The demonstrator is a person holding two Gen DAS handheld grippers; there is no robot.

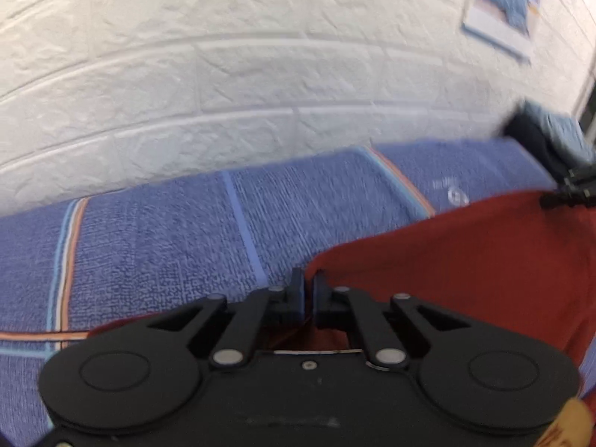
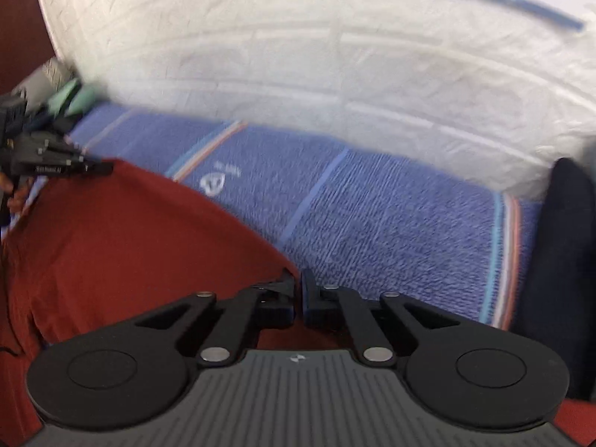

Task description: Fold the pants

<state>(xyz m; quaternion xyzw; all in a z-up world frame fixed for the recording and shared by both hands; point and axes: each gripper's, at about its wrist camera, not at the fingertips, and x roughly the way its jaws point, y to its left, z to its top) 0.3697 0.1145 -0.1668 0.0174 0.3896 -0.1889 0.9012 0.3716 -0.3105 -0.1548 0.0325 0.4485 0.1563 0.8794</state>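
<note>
The red pants (image 1: 465, 260) are stretched above the blue bedspread (image 1: 167, 246). My left gripper (image 1: 308, 279) is shut on the left corner of their raised edge. My right gripper (image 2: 298, 279) is shut on the right corner of the same edge. The red cloth (image 2: 130, 231) spans between both grippers and hangs down under them. The right gripper also shows far right in the left wrist view (image 1: 566, 197), and the left gripper far left in the right wrist view (image 2: 70, 167). Both views are blurred.
A white brick-pattern wall (image 1: 223, 74) runs behind the bed. A framed picture (image 1: 503, 3) hangs on it. A dark cushion (image 2: 558, 268) lies at the right end of the bed. Green cloth (image 2: 74, 98) lies at the far left end.
</note>
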